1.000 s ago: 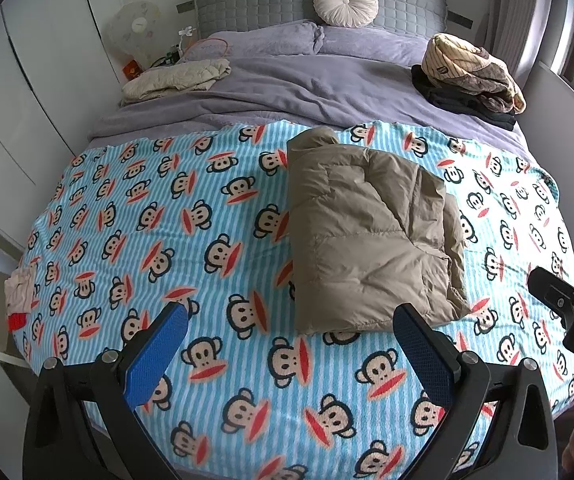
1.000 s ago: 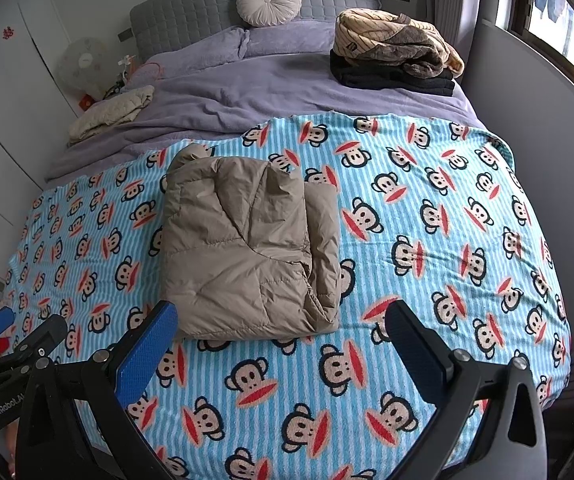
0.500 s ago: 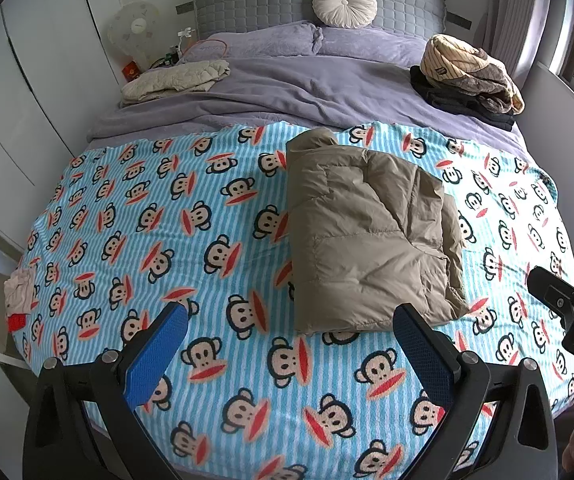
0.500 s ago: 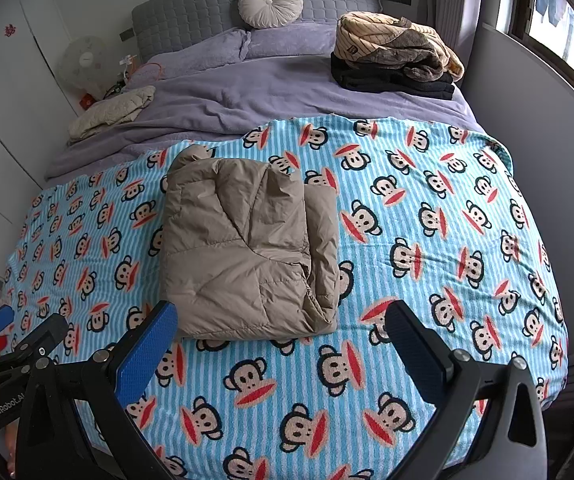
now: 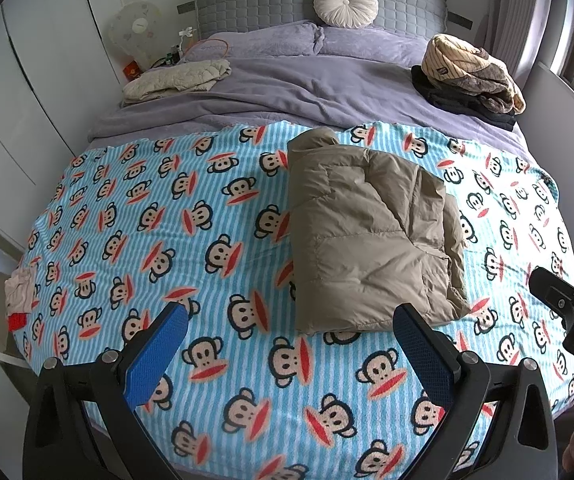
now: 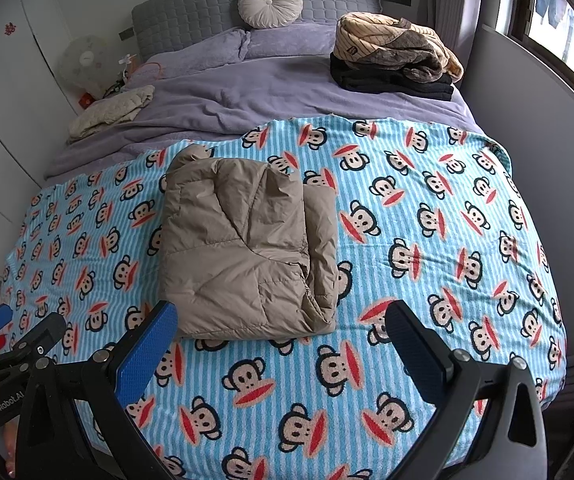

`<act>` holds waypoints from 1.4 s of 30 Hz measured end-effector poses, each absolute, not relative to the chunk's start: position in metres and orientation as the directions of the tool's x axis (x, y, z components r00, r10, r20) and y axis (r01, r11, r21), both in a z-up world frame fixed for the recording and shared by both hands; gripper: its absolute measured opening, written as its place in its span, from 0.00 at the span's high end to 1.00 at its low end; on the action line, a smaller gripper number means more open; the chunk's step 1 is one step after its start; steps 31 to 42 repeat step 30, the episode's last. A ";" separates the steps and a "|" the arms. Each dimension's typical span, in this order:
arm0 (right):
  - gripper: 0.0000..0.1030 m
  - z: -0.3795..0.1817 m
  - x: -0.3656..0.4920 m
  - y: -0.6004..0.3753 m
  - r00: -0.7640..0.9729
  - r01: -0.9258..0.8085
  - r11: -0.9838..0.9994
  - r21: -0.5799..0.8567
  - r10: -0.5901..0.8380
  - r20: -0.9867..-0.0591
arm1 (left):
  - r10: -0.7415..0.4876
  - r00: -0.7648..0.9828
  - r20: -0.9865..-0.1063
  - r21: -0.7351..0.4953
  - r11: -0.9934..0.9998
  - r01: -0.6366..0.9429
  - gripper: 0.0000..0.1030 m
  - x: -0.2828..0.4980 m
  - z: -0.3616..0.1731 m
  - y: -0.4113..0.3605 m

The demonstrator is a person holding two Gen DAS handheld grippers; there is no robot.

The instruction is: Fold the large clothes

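Blue-padded fingers [image 5: 158,356] of both grippers spread wide before folded jacket [image 5: 371,232].

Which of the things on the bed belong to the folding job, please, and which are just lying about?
Job:
tan puffer jacket, folded
monkey-print blanket under it

Lying about:
round cushion
clothes pile
cream quilt
fan

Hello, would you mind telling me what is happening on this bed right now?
A person is folding large clothes with a hand-held gripper in each hand. A tan puffer jacket lies folded into a compact bundle on the monkey-print blanket. The left hand-held gripper and the right hand-held gripper are both open, hold nothing, and hover over the near edge of the bed, apart from the jacket. A pile of other clothes sits near the headboard.
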State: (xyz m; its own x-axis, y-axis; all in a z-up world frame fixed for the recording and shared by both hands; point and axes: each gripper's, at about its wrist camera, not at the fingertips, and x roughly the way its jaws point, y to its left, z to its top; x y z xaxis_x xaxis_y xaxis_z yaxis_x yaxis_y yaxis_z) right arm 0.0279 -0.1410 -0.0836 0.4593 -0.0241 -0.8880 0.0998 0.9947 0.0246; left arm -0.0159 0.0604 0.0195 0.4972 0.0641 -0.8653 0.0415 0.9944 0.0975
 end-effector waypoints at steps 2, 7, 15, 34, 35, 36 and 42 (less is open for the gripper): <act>0.00 -0.084 0.028 -0.141 0.459 0.100 0.995 0.024 -0.024 -0.888 | 0.065 0.498 -0.865 0.098 0.994 0.040 0.00 -0.016 0.019 0.061; 0.00 -0.084 0.027 -0.141 0.460 0.099 0.995 0.024 -0.024 -0.888 | 0.065 0.497 -0.865 0.098 0.994 0.042 0.00 -0.015 0.019 0.060; 0.00 -0.084 0.028 -0.141 0.459 0.098 0.995 0.024 -0.024 -0.888 | 0.066 0.498 -0.865 0.099 0.994 0.040 0.00 -0.015 0.019 0.059; 0.00 -0.084 0.029 -0.140 0.457 0.099 0.995 0.022 -0.026 -0.889 | 0.060 0.511 -0.857 0.094 0.995 0.040 0.00 -0.014 0.022 0.060; 0.00 -0.084 0.029 -0.140 0.457 0.099 0.995 0.022 -0.026 -0.889 | 0.060 0.511 -0.857 0.094 0.995 0.040 0.00 -0.014 0.022 0.060; 0.00 -0.084 0.029 -0.140 0.457 0.099 0.995 0.022 -0.026 -0.889 | 0.060 0.511 -0.857 0.094 0.995 0.040 0.00 -0.014 0.022 0.060; 0.00 -0.084 0.029 -0.140 0.457 0.099 0.995 0.022 -0.026 -0.889 | 0.060 0.511 -0.857 0.094 0.995 0.040 0.00 -0.014 0.022 0.060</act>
